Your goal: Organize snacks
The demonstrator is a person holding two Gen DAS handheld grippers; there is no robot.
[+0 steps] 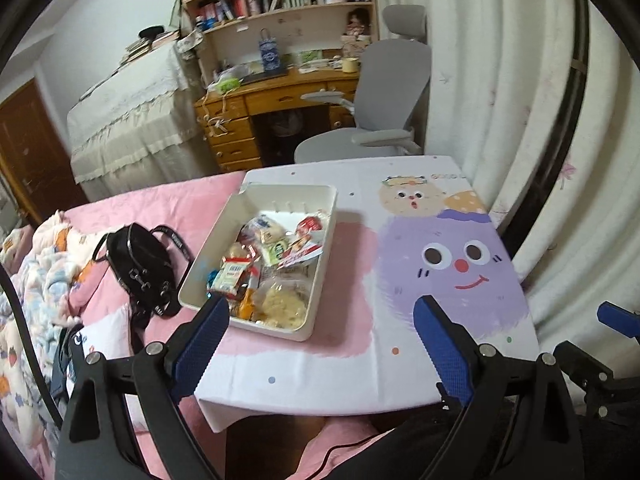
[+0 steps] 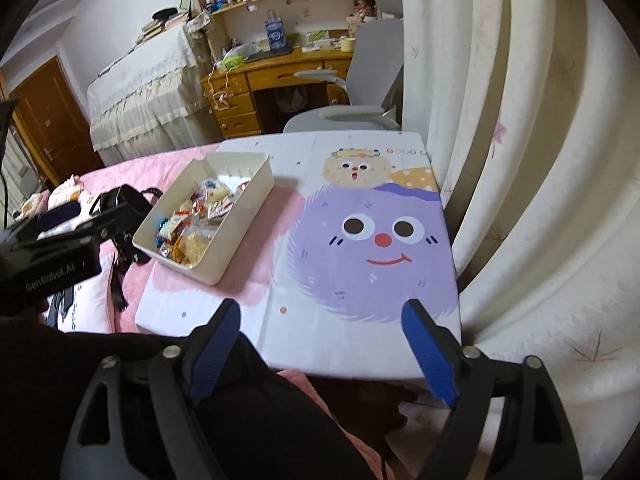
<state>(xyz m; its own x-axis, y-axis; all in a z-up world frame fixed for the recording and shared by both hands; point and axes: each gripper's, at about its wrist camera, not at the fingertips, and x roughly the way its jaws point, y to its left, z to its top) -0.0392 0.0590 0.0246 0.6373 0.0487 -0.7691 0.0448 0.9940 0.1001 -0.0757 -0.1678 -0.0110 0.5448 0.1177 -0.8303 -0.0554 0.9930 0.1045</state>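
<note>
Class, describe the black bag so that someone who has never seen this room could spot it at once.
Start at the small table with the cartoon cloth standing on the pink bed. A white bin of snacks sits at the cloth's left edge, and the bag lies on the bed just left of that bin. It is the only glossy black thing there, with a printed strap.

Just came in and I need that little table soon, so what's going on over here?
A person is tidying snacks with a two-finger gripper in each hand. The wrapped snacks are all piled in the white bin on the cartoon tablecloth; none lie loose on the cloth. The left gripper and right gripper both hang open and empty over the near edge. A black bag lies on the pink bedding beside the bin.
</note>
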